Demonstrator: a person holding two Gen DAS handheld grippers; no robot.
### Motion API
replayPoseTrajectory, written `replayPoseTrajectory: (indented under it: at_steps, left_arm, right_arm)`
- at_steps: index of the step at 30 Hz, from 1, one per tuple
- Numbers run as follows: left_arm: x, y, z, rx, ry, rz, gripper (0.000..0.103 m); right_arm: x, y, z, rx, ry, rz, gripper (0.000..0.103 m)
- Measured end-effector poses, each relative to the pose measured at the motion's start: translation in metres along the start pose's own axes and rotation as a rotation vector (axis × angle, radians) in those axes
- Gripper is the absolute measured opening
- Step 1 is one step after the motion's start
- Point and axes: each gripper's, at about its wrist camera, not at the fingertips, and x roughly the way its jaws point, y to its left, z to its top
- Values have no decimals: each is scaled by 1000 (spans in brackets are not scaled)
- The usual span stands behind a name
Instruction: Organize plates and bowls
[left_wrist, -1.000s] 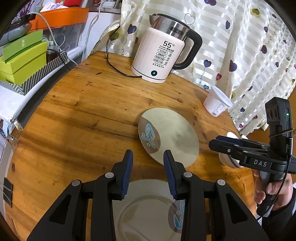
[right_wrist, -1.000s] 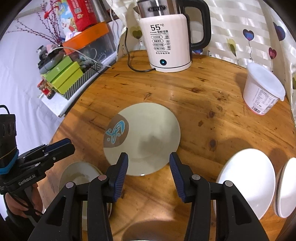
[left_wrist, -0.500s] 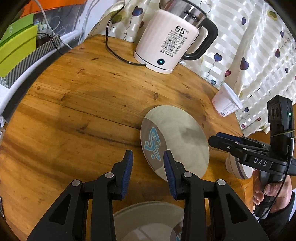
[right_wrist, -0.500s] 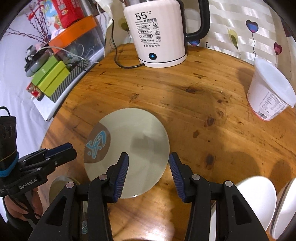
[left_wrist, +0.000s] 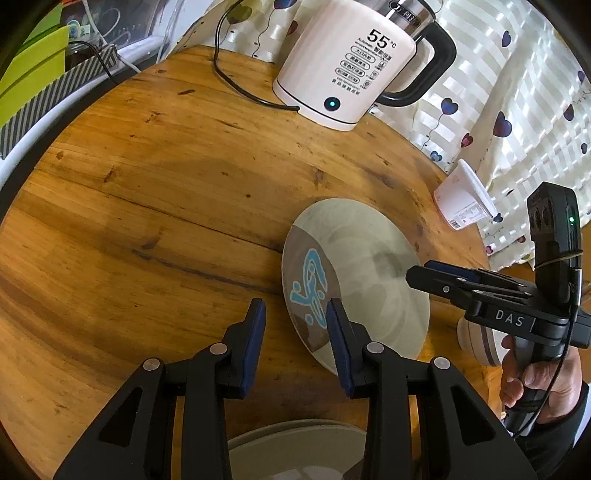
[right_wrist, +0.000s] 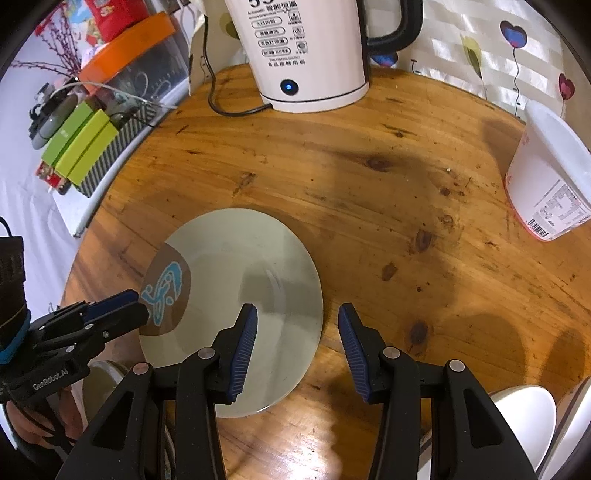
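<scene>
Plate: a pale grey-green plate (right_wrist: 236, 295) with a brown patch and a blue motif on its left side lies flat on the round wooden table (right_wrist: 369, 192), in the near-left part of the right wrist view, well apart from the kettle (right_wrist: 306, 55) at the far edge
Left gripper (left_wrist: 295, 332): fingers apart and empty – they straddle the plate's left rim, one finger (left_wrist: 334, 332) over the motif, the other (left_wrist: 255, 332) over bare wood; contact cannot be told
Right gripper (right_wrist: 297, 332): fingers parted with nothing between them, straddling the plate's right rim, left finger (right_wrist: 245, 339) over the glaze; whether it touches is not clear
Other dishes: a second greyish plate (left_wrist: 295, 450) sits under the left gripper at the near edge; a white bowl (right_wrist: 524, 417) lies near right, with another rim just beside it
Bystander: a lidded white tub (right_wrist: 550, 181) stands at the far right
Handling – likely glazed ceramic: stiff, fairly heavy for its thinness, slick, and apt to chip or crack if dropped or knocked against another dish
Where to hold: the rim is the only purchase, since the plate lies flush on the wood; one finger above and one below the lip on opposite sides would share the weight
Caution: the low edge gives little to pinch – a shallow bite may slip
</scene>
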Motion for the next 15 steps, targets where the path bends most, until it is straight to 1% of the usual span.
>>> replayPoseTrajectory:
  at_steps: [4,6,8,10,12,15]
  left_arm:
    - [6,-1,0,4,15,-2,35]
    - [8,-1,0,0,20,-8,35]
    - [8,-2,0,3,17,-12,35]
    - [8,-5,0,8,16,-23,35]
    - [8,-7,0,15,13,-12,35]
    - [7,-7,0,11,11,-17,35]
  right_arm:
    - [6,-1,0,5,16,12,39]
    - [7,-1,-1,4,20,16,33]
    - [7,0,-1,3,17,12,30]
    - [7,0,0,9,13,17,23]
    - [8,0,-1,16,11,19,23]
    - [8,0,-1,22,8,23,23]
